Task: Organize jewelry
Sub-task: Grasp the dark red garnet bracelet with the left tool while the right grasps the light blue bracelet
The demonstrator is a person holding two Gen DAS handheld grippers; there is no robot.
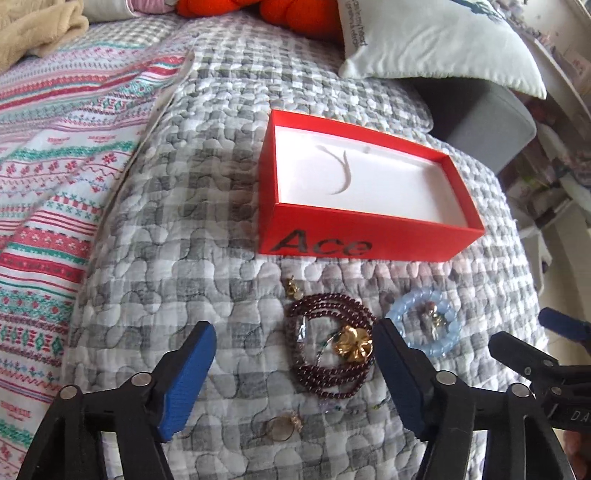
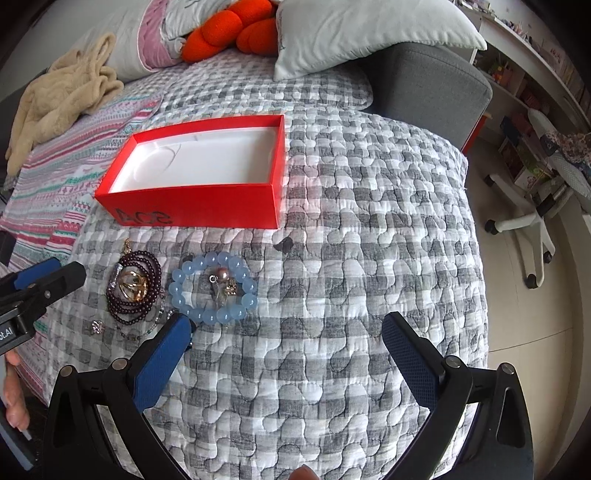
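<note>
An open red box (image 1: 354, 236) (image 2: 192, 208) with a white inside sits on the grey quilt; a thin pale strand lies in it. In front of it lie a dark red bead string (image 1: 328, 343) (image 2: 135, 288) with a gold flower piece (image 1: 352, 343), a light blue bead bracelet (image 1: 428, 325) (image 2: 214, 288) with small charms inside, a gold ring (image 1: 282, 428) and a small gold charm (image 1: 293, 286). My left gripper (image 1: 295, 350) is open and empty, its jaws on either side of the bead string. My right gripper (image 2: 288, 332) is open and empty, just right of the blue bracelet.
A striped blanket (image 1: 55, 166) lies to the left, with a beige cloth (image 2: 62, 96) on it. White pillows (image 2: 362, 33) and an orange plush (image 2: 236, 29) are at the back. A grey sofa arm (image 2: 436, 92) and the bed's right edge border the floor and a chair (image 2: 532, 221).
</note>
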